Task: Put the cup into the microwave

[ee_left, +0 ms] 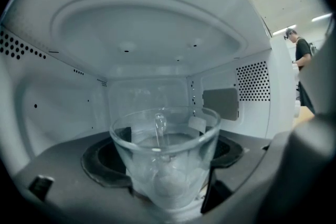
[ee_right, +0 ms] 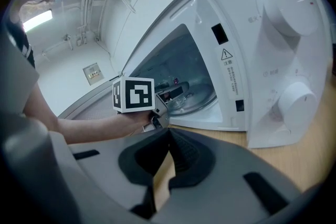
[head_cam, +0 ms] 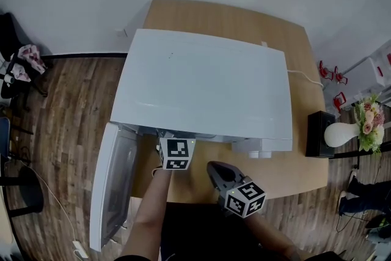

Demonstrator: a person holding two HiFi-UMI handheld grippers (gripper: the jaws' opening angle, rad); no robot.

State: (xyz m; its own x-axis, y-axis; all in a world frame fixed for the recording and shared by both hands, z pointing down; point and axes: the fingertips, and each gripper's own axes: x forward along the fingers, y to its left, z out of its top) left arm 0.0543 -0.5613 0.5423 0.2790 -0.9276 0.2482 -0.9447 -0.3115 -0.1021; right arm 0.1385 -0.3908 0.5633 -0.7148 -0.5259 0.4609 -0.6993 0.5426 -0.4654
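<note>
Slippage is the nearest worry. The cup (ee_left: 165, 157) is smooth clear glass, clamped low on its wall between the jaws of the left gripper (ee_right: 167, 104). If the squeeze loosens before the base is down, I judge the cup would drop or tip. The jaws hide what lies beneath the cup, so I cannot tell whether its base already rests on the oven floor. If the tool lets go while it is tilted, the cup could lean on one pad and be dragged back out when the gripper pulls away. Further ahead of the tips, too deep a push could knock the glass against the back wall of the microwave (head_cam: 201, 82).

The left gripper's jaws stand spread wide but closed on the cup, with a dark pad against each side of it. The cup is already inside the cavity: the ceiling is above the jaws, the perforated side wall is to their right, and the back wall is beyond the tips. The door (head_cam: 113, 186) hangs open on the gripper's left.

Behind the left gripper and to its right, outside the oven, the right gripper (ee_right: 168, 136) hovers over the table (head_cam: 287, 174). Its jaws are together with nothing between them.
</note>
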